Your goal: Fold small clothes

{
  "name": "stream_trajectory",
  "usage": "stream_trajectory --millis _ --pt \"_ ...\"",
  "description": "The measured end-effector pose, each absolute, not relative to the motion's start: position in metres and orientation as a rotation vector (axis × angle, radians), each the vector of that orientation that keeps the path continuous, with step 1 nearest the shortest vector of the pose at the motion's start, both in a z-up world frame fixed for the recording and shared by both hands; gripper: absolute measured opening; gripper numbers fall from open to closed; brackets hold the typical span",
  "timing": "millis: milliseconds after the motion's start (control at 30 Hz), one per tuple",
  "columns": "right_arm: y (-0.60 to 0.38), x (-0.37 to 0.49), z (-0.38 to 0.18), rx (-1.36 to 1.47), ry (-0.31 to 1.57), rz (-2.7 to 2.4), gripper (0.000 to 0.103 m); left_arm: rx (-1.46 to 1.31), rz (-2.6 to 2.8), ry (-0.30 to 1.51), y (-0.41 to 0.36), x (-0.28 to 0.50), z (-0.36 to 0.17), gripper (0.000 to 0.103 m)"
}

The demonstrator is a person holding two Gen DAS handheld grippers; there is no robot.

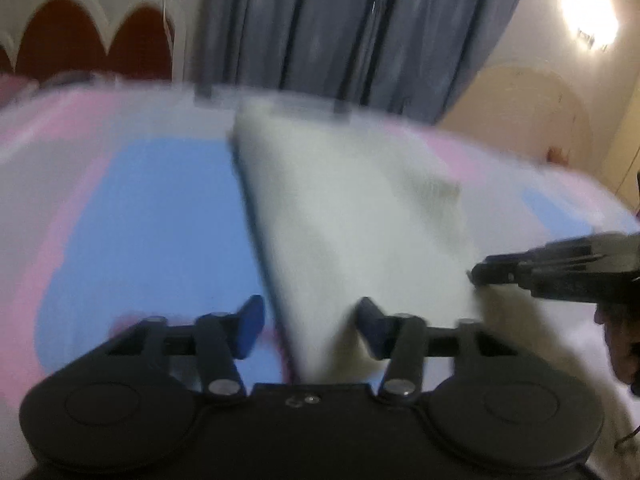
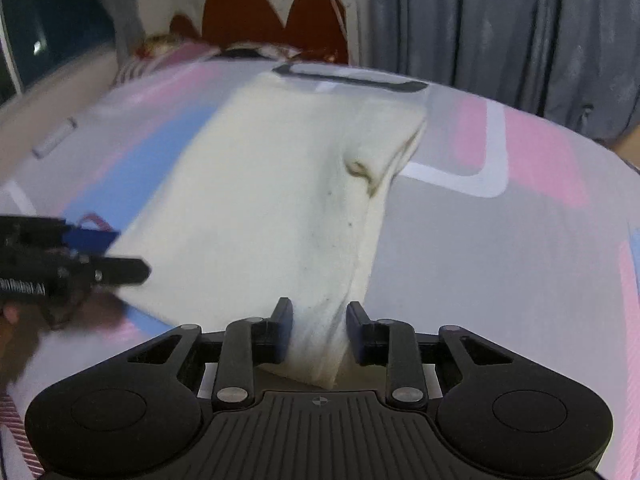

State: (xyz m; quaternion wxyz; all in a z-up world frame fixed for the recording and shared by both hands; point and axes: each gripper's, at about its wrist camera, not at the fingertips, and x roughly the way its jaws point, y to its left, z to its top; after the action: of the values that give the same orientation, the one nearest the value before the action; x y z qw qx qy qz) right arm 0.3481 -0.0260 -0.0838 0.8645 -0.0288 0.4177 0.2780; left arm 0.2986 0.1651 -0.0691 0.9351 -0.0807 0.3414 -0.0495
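Left gripper (image 1: 310, 326), left wrist view, lower centre: jaws stand moderately apart. The near edge of the white garment (image 1: 348, 216) runs into the gap between the blue pads. It lies closer to the right-hand pad (image 1: 370, 320); the left-hand pad (image 1: 250, 326) stands clear over the bedcover (image 1: 152, 232). Frame is motion-blurred, so I cannot tell whether any pad presses the cloth.

Right gripper (image 2: 318, 330), right wrist view, lower centre: jaws narrower. A bunched corner of the garment (image 2: 272, 200) passes down between the pads. The left-hand pad (image 2: 282, 330) sits against the cloth; a thin sliver of gap shows beside the right-hand pad (image 2: 358, 332). Cloth is between the jaws, but a firm pinch is not confirmed.

Garment position: spread on the pink, blue and grey patterned bedcover (image 2: 520, 240), centre of both frames, reaching from the jaws toward the far edge. One crease or pucker at right of centre in the right wrist view.

Each gripper appears in the other's view: right gripper (image 1: 480, 274) at the right edge, tips at the cloth's edge; left gripper (image 2: 120, 254) at the left edge, beside the cloth's corner.

Hard to make out: the cloth below both jaw lines is hidden by the gripper bodies. A dark band at the garment's far end is partly cut off. A grey curtain (image 1: 360, 28) hangs behind.
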Motion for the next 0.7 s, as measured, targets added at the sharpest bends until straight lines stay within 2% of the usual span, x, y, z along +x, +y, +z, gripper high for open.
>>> stream_trajectory --millis 33,167,267,333,367,500,600,700 --pt "-0.027 0.353 -0.073 -0.045 0.811 0.570 0.002 -0.161 -0.105 0.652 0.166 0.304 -0.060 0.045" --pt "-0.011 0.392 -0.045 -0.008 0.675 0.529 0.002 -0.146 -0.118 0.592 0.167 0.368 -0.034 0.047" --pt "0.009 0.430 -0.048 -0.006 0.697 0.509 0.002 -0.185 -0.118 0.674 0.172 0.423 -0.046 0.045" --pt "0.020 0.450 -0.065 -0.057 0.779 0.488 0.002 -0.188 -0.128 0.792 0.170 0.444 -0.071 0.045" --pt "0.024 0.457 -0.078 -0.102 0.854 0.472 0.002 -0.186 -0.146 0.773 0.169 0.444 -0.076 0.045" --pt "0.014 0.456 -0.098 -0.144 0.858 0.436 0.002 -0.111 -0.132 0.762 0.157 0.427 -0.074 0.045" --pt "0.001 0.451 -0.098 -0.116 0.872 0.408 0.002 -0.054 -0.104 0.743 0.149 0.421 -0.072 0.044" --pt "-0.015 0.425 -0.079 -0.037 0.804 0.411 0.002 -0.057 -0.105 0.715 0.146 0.406 -0.059 0.042"
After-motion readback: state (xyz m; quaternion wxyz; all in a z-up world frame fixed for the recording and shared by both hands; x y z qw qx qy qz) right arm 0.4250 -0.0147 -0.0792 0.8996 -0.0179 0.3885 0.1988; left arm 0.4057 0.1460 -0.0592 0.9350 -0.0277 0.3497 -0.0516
